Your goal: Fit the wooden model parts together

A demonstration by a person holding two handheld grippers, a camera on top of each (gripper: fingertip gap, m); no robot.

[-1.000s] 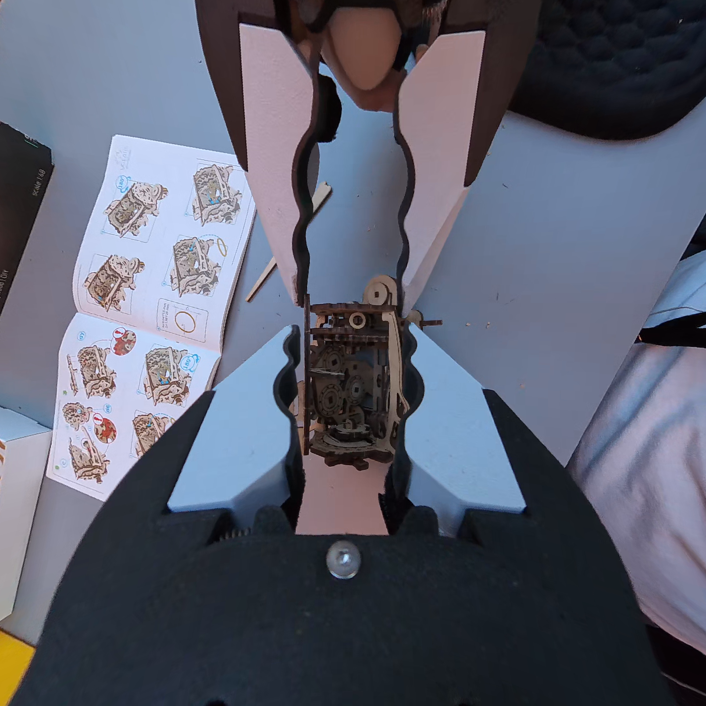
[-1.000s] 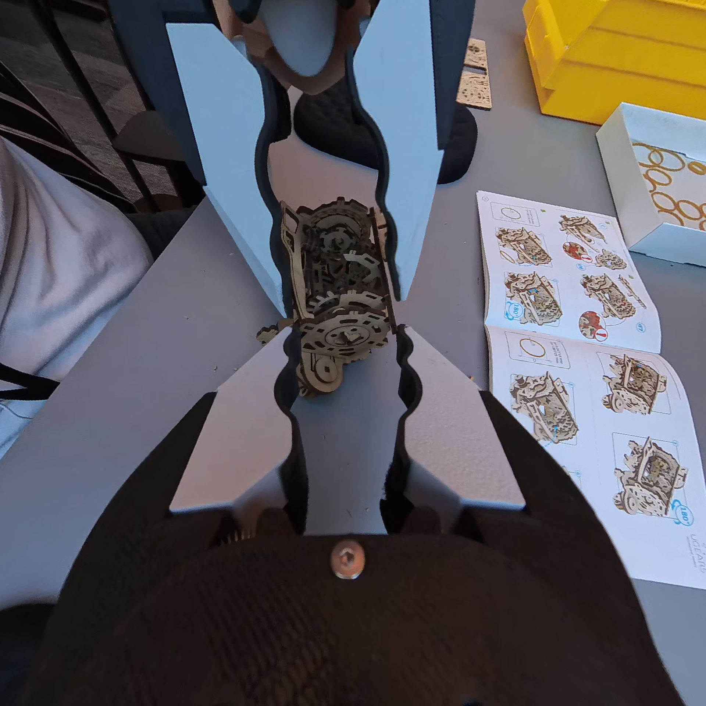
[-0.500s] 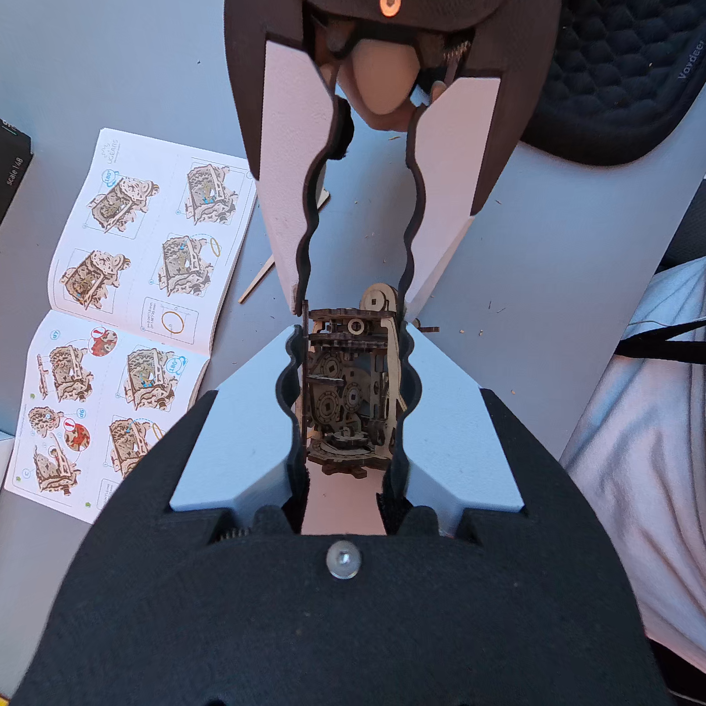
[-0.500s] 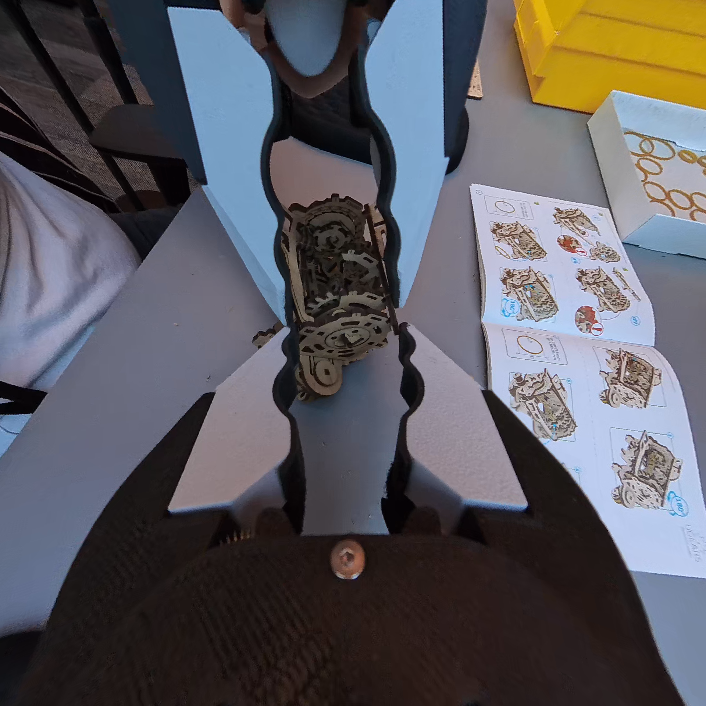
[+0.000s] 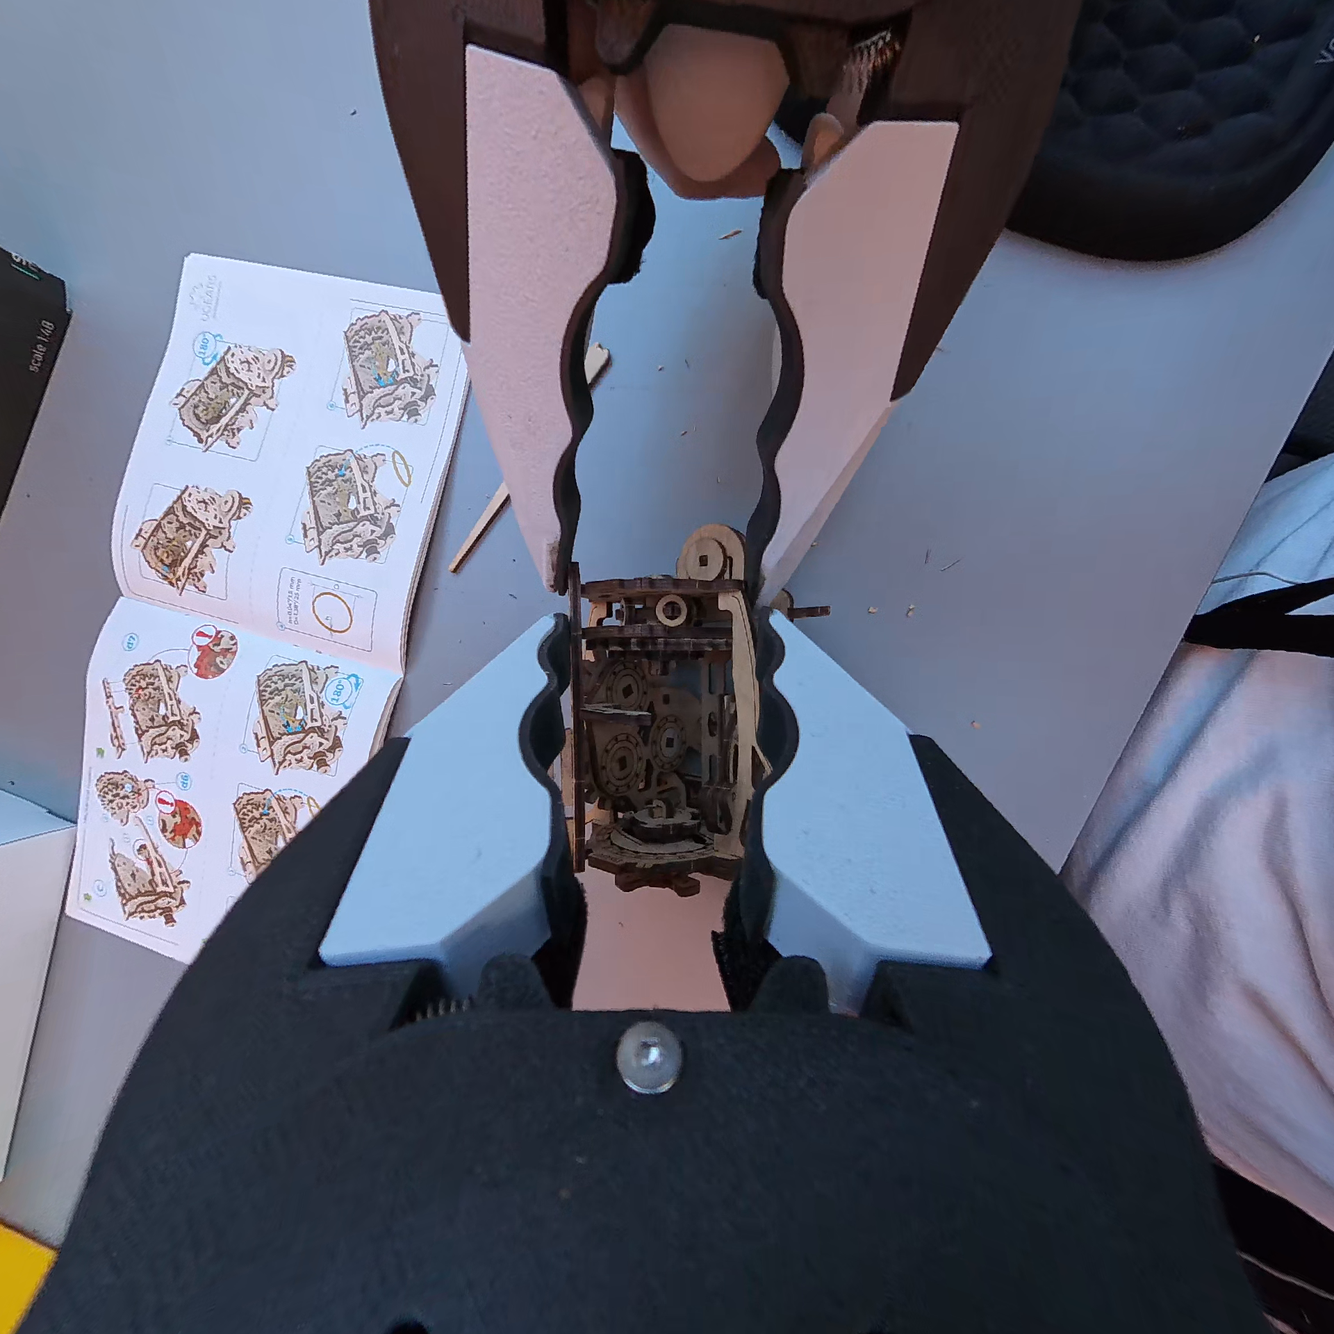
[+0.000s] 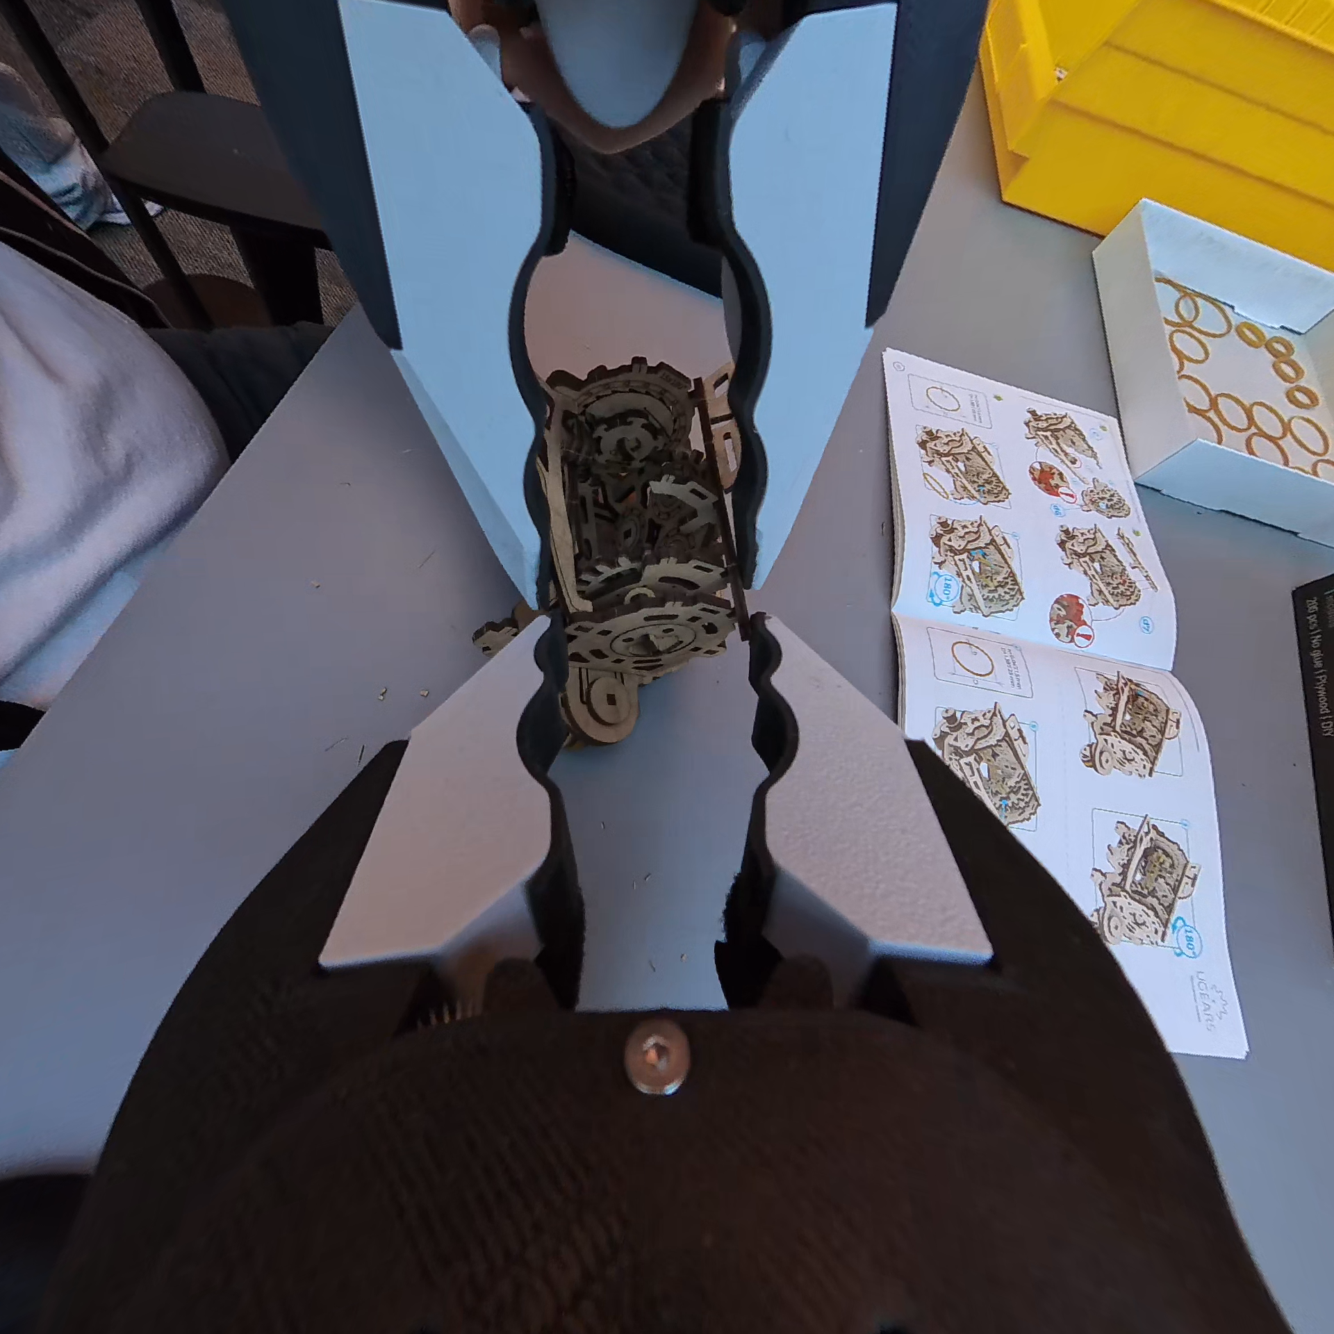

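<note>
The wooden model (image 5: 664, 729), a small frame full of gears, sits between both grippers over the grey table (image 5: 1010, 505). My left gripper (image 5: 664, 628) is shut on it, with the model deep between its fingers. My right gripper (image 6: 653, 635) faces it and is shut on the model's other end (image 6: 642, 548) with its fingertips only. In the left wrist view the right gripper (image 5: 657, 577) comes in from the top. In the right wrist view the left gripper (image 6: 646, 592) comes in from the top. I cannot tell if the model rests on the table.
An open instruction booklet (image 5: 267, 577) (image 6: 1047, 650) lies beside the model. A thin wooden stick (image 5: 484, 527) lies near it. A white box of rings (image 6: 1227, 404), yellow bins (image 6: 1169, 108), a black box (image 5: 29, 361) and a black pad (image 5: 1191, 123) stand around. A person's clothing (image 5: 1227, 866) is at the table edge. Less than 4 cm separates the two grippers' tips.
Both grippers and the model have swayed slightly over the table. The model has tilted a little in the right wrist view. Both grips are unchanged.
</note>
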